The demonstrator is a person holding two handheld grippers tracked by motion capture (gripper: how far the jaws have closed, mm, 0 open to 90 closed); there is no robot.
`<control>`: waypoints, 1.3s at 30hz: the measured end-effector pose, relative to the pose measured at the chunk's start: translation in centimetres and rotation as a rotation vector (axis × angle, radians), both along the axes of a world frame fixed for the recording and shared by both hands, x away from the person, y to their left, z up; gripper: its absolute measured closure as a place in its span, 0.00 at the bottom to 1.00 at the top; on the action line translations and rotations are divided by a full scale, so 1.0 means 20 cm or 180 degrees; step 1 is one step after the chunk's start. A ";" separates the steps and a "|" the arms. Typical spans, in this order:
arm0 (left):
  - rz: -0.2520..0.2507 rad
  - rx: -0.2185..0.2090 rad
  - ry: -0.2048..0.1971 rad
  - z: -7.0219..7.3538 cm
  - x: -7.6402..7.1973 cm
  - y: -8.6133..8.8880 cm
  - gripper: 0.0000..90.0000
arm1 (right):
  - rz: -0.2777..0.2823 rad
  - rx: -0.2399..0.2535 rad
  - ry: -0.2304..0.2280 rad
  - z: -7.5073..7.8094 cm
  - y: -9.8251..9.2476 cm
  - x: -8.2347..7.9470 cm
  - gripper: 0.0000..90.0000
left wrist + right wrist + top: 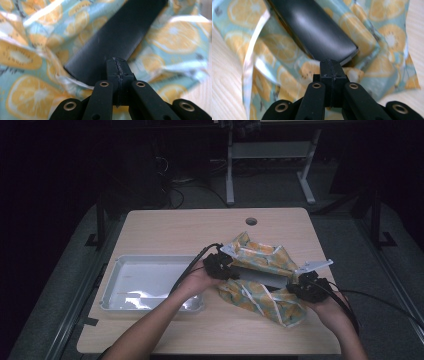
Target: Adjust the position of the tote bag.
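On wood-grain table [165, 227]: crinkled citrus-print wrapper [260, 275] around flat dark slab [260, 276]; left gripper [226, 268], right gripper [300, 287] jaws clenched at slab ends.

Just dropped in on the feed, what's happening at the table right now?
A person is working a dark flat box lying on fruit-print wrapping paper. The left gripper and right gripper, both jaws shut, sit at opposite ends of the box; whether they pinch paper is unclear. A white tray sits at the left.
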State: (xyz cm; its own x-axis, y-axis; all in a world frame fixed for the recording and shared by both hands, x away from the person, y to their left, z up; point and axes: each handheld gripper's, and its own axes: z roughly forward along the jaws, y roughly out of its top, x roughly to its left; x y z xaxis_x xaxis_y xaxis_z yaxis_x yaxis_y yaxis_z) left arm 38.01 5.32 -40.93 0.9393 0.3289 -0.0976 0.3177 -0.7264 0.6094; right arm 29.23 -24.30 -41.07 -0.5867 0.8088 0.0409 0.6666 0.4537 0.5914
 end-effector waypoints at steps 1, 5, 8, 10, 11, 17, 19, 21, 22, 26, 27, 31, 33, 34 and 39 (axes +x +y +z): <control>0.0001 0.0021 0.0012 -0.01 -0.01 0.01 1.00 | -0.0015 0.0000 0.0023 -0.01 -0.01 -0.01 1.00; 0.0030 0.0158 0.0016 -0.05 -0.02 0.05 1.00 | -0.0040 -0.0021 0.0092 -0.05 -0.04 -0.01 1.00; 0.0062 0.0193 0.0030 -0.08 -0.02 0.07 1.00 | -0.0068 -0.0018 0.0175 -0.09 -0.05 0.01 1.00; 0.0047 0.0271 0.0002 -0.09 -0.02 0.08 1.00 | -0.0104 -0.0014 0.0235 -0.12 -0.06 0.02 1.00; 0.0030 0.0321 -0.0032 -0.09 -0.02 0.08 1.00 | -0.0101 -0.0003 0.0256 -0.13 -0.06 0.03 1.00; 0.0020 0.0482 -0.0113 -0.13 -0.04 0.05 1.00 | -0.0127 -0.0014 0.0378 -0.20 -0.08 0.05 1.00; 0.0028 0.0533 -0.0139 -0.15 -0.05 0.04 1.00 | -0.0131 0.0002 0.0384 -0.21 -0.08 0.04 1.00; 0.0019 0.0563 -0.0134 -0.16 -0.05 0.03 1.00 | -0.0138 0.0018 0.0397 -0.21 -0.08 0.04 1.00; -0.0021 0.0616 -0.0148 -0.17 -0.04 0.03 1.00 | -0.0143 0.0026 0.0396 -0.21 -0.08 0.04 1.00; 0.0013 0.0586 -0.0121 -0.18 -0.05 0.02 1.00 | -0.0094 0.0049 0.0284 -0.19 -0.09 0.03 1.00; -0.0003 0.0595 -0.0137 -0.19 -0.04 0.02 1.00 | -0.0095 0.0085 0.0210 -0.16 -0.10 0.02 1.00; 0.0018 0.0564 -0.0107 -0.19 -0.04 0.02 1.00 | -0.0147 0.0226 -0.0030 -0.04 -0.14 0.02 1.00; 0.0014 0.0544 -0.0083 -0.19 -0.03 0.02 1.00 | -0.0148 0.0284 -0.0125 0.00 -0.15 0.03 1.00; 0.0013 0.0524 -0.0052 -0.19 -0.03 0.02 1.00 | -0.0139 0.0294 -0.0150 0.02 -0.14 0.04 1.00; 0.0034 0.0354 0.0074 -0.17 -0.01 0.05 1.00 | -0.0022 0.0289 -0.0242 0.05 -0.09 0.11 1.00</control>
State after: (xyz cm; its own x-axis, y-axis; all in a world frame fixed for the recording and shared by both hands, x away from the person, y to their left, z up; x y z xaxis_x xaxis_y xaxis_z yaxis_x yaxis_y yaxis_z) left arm 37.78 6.28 -44.39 0.9336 0.3489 -0.0818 0.3390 -0.7857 0.5174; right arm 31.43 -26.19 -40.01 -0.5854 0.8078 0.0699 0.6213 0.3915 0.6788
